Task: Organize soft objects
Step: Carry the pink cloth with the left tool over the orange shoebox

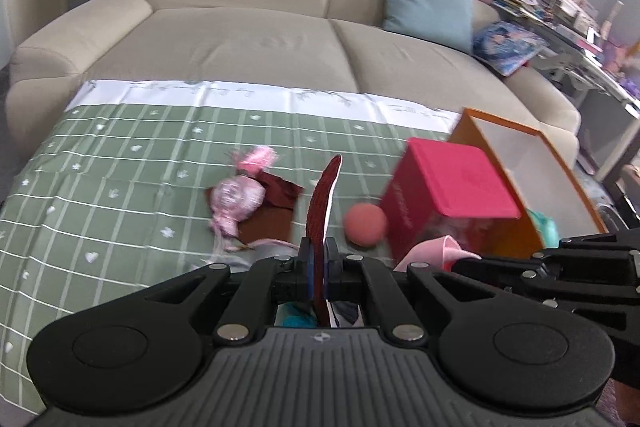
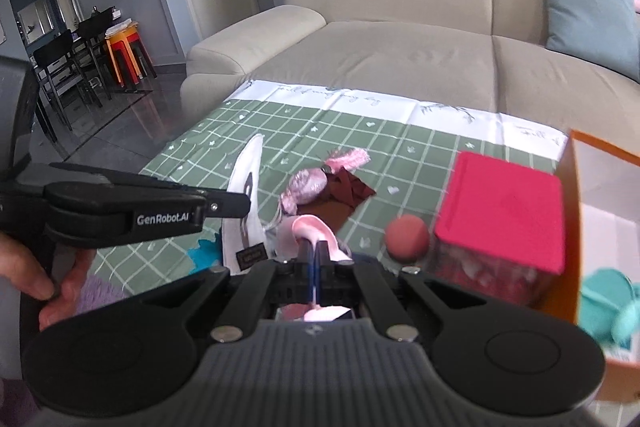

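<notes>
So, going left to right: the left hand-held gripper (image 1: 319,259) is pinched tight on a flat insole-shaped piece (image 1: 323,203), dark red fuzzy on one face, white on the other. It stands on edge between the jaws, long axis running up and away from the gripper toward the sofa (image 1: 256,39), tip a bit curled. Beyond it on the green checked cloth (image 1: 120,155) over the desk sit a pink wrapped bundle (image 1: 236,197) lying on a dark red cloth scrap (image 1: 276,211), then a small reddish ball (image 1: 365,223) just beside the pink-lidded box (image 1: 452,187), with the open orange box (image 1: 516,163) behind that.

The right hand-held gripper (image 2: 313,251) is clamped shut on a soft pink piece (image 2: 310,231) that flops over the fingertips, so no clear pointing direction there.

My guess is both pieces are being carried to the orange box on the right. To do it well I'd keep both grips firm, lift the insole clear of the pink box lid, and tip it so the long axis drops into the opening rather than catching the rim. Easy to snag.
</notes>
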